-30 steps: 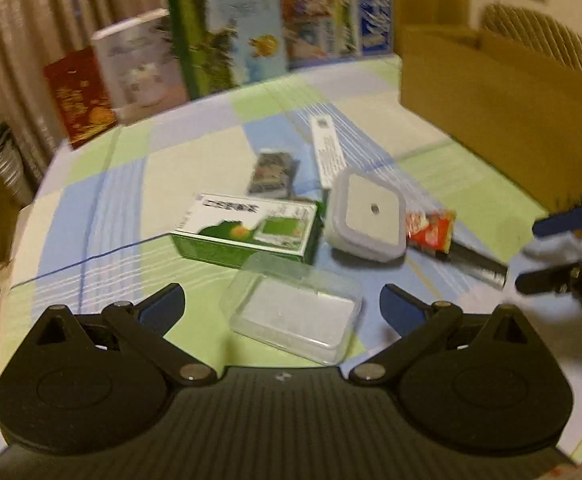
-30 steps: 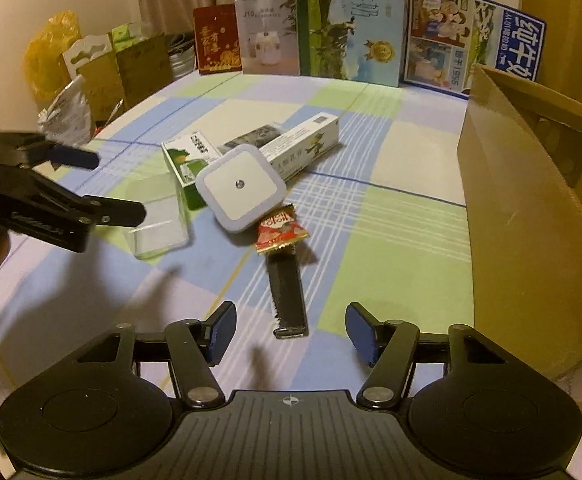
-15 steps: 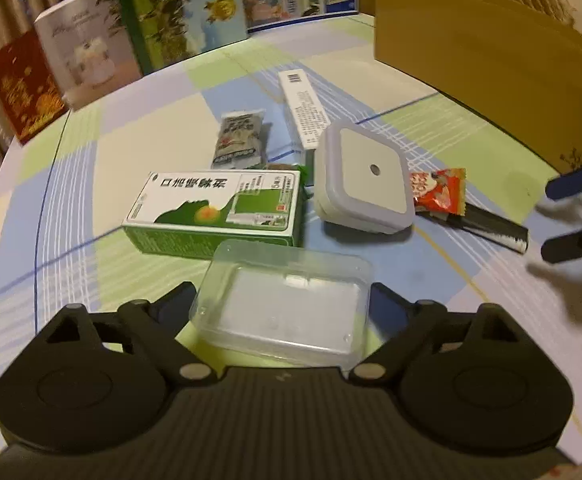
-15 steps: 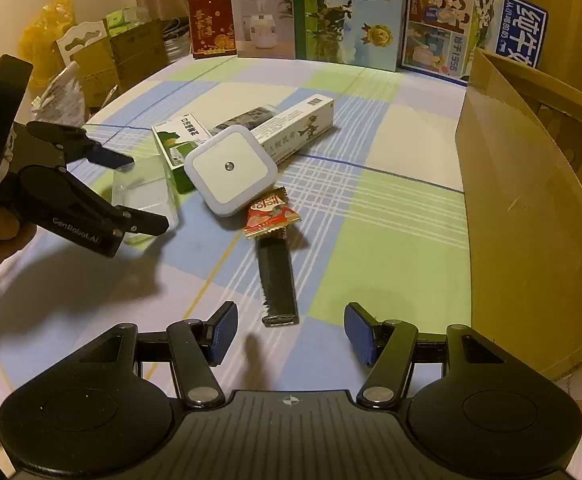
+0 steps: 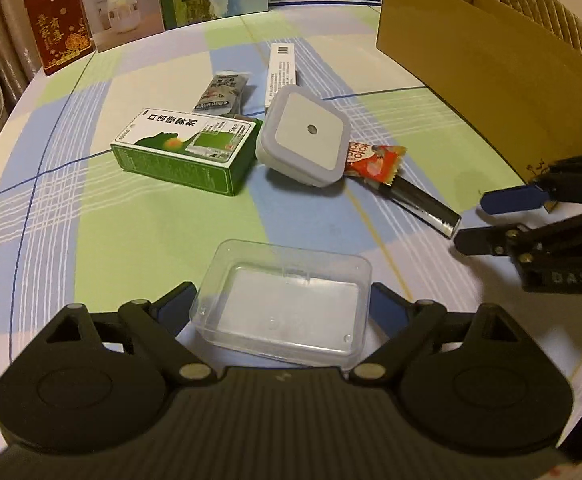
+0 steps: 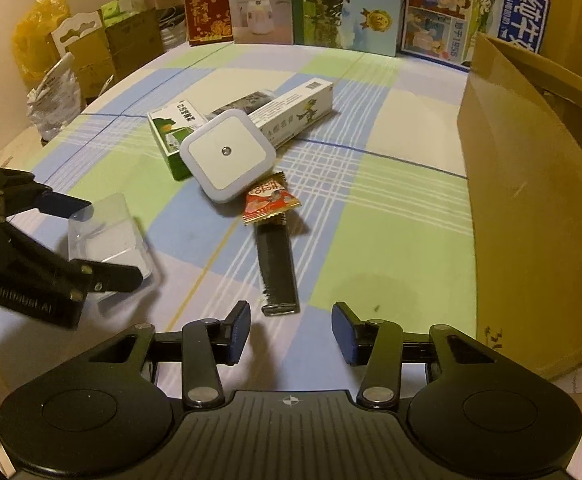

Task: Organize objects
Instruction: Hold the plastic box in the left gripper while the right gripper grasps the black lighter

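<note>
The left gripper (image 5: 281,300) is wide, with the clear plastic box (image 5: 285,300) sitting between its fingers at 6 o'clock on the table (image 5: 91,248). It is hard to tell if the pads touch the box yet. To grab well, it should close slowly on both short sides and stay level, because the thin box can slip or bend. The right gripper (image 6: 289,332) is wide and holds nothing, just in front of the black comb (image 6: 277,272). The red candy (image 5: 373,160) reads "Holo". The white box at the back (image 5: 125,4) reads "J10".
</note>
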A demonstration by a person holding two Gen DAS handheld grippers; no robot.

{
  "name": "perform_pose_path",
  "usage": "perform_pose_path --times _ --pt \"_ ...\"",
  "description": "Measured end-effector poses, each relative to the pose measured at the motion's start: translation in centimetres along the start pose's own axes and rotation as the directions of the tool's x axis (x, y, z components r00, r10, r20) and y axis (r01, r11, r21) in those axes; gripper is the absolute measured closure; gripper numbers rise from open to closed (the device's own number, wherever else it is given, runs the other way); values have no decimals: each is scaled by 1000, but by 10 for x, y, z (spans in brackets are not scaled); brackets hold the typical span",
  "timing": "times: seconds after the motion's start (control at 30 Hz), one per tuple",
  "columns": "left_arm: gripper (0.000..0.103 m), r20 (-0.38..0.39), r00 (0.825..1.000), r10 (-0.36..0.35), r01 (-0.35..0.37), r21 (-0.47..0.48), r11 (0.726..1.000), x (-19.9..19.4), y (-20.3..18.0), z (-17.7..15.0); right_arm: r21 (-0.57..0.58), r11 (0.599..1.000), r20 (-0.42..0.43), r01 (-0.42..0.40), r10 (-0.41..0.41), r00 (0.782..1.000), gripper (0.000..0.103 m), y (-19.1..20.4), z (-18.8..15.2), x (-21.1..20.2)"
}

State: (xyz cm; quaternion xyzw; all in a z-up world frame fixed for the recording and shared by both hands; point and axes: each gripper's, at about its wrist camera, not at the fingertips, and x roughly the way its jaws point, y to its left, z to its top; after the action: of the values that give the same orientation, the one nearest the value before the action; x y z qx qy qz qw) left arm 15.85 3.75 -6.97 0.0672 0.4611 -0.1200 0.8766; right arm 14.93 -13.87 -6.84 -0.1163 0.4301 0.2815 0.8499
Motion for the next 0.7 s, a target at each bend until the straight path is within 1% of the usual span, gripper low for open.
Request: perform_pose_path --times 0.07,0.1,0.13,0.17,0.2,0.23,0.3,0.4,0.63,0.7 --pt "13 3 1000 -7 7 -10 1000 1 1 -1 -14 1000 -7 5 -5 1000 60 0 2 5" --pt "13 3 1000 -1 1 -12 1000 2 1 0 -22 999 -13 41 -42 999 60 0 3 8" --pt "13 4 1000 8 -7 -12 1000 3 2 1 -26 995 -17 99 -100 995 60 -1 4 10" --pt "13 6 1000 17 -17 -12 1000 4 2 2 -19 990 -12 137 -137 991 60 -5 5 11" --pt "13 9 1000 24 -23 -15 1000 5 3 2 0 987 -15 160 -160 987 60 -9 6 11" --pt "13 12 1000 25 -24 -21 999 5 4 3 24 986 -14 165 -165 986 60 -14 7 11" --pt "13 17 1000 23 -23 -31 999 6 5 3 54 987 -6 150 -149 989 60 -18 7 9" --pt "13 20 999 28 -28 -27 999 8 6 5 59 993 7 106 -107 994 59 -16 7 9" --pt "13 25 999 29 -28 -27 999 9 8 4 11 994 23 111 -112 993 59 -7 16 21" --pt "14 24 999 29 -29 -28 999 9 9 4 -21 995 41 97 -97 994 59 -3 19 24"
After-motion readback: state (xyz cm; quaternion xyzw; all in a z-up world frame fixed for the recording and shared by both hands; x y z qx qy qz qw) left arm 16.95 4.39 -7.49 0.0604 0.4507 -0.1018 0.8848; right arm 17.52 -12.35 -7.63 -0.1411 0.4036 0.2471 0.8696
